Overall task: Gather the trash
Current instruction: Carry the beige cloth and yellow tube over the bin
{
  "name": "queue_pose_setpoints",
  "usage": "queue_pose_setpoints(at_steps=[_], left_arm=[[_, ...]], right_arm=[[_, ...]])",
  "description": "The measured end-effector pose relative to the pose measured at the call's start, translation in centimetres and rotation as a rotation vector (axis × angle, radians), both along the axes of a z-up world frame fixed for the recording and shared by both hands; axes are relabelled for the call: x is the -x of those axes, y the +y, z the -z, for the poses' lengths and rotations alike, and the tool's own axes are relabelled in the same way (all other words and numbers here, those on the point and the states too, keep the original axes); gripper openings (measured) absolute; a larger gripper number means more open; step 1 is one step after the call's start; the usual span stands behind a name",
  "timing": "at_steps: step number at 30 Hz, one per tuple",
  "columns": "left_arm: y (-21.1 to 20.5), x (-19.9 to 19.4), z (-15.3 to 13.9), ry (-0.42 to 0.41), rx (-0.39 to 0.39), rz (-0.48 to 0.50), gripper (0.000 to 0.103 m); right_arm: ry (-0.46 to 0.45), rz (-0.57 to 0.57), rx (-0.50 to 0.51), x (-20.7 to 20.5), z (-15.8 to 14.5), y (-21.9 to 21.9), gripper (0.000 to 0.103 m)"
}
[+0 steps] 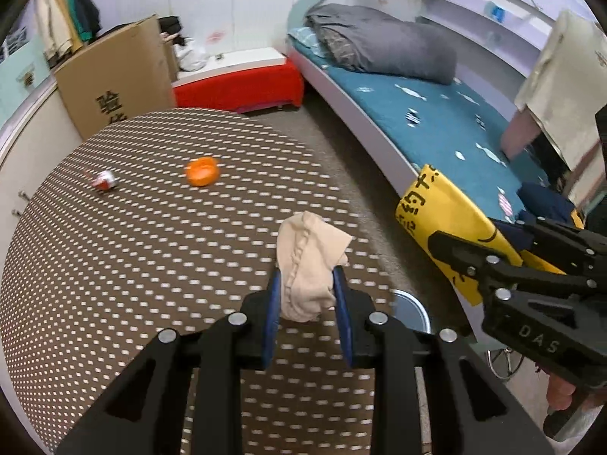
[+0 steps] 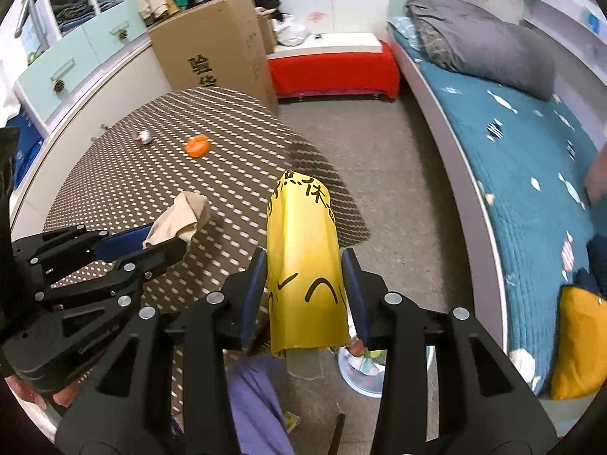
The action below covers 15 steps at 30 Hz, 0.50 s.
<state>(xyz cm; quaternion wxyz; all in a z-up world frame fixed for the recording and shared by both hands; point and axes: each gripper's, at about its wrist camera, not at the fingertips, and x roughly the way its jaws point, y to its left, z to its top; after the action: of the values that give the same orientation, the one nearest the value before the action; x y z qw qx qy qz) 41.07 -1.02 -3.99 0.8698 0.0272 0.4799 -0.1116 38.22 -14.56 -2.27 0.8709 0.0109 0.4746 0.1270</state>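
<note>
1. Beige, crumpled tissue [image 1: 307,265] is pinched between the blue pads of the left gripper [image 1: 308,295], whose jaws stand narrowed onto it; most of the wad sticks out past the fingertips, above the dotted table [image 1: 151,265].
2. The right gripper [image 2: 305,292] is closed onto a yellow bag [image 2: 303,265] with black writing, held just to the right of the left one.
3. More trash lies well ahead and to the left of the left gripper: an orange peel [image 1: 203,171] and a small red-and-white wrapper [image 1: 104,181].
4. Risk, as I judge it: the grip on the soft tissue is shallow, so a quick swing could let it slip out.
5. The grippers sit close together; crossing could bump them or crumple the bag's mouth.
6. The table edge is just right of the left gripper, with open floor [image 2: 379,174] up to the bed [image 2: 531,151].
</note>
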Motion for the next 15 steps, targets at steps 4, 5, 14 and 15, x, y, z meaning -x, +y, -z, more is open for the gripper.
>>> queue_pose_setpoints(at_steps=[4,5,14,15], left_arm=[[-2.7,0.7,0.0,-0.003,-0.003,0.042,0.026],[-3.6,0.9,0.0,-0.003,-0.004,0.053,0.026],[-9.7,2.6,1.4,0.026,-0.002,0.158,0.026],[-10.6,2.8,1.6,0.032,-0.004,0.172,0.026]], right_arm=[[0.002,0.044,0.002,1.2,0.2,-2.4,0.04],[0.001,0.059,0.003,1.5,0.3,-3.2,0.04],[0.019,0.166,0.001,4.2,1.3,-8.8,0.041],[0.022,0.177,0.003,4.5,1.5,-9.4,0.041]])
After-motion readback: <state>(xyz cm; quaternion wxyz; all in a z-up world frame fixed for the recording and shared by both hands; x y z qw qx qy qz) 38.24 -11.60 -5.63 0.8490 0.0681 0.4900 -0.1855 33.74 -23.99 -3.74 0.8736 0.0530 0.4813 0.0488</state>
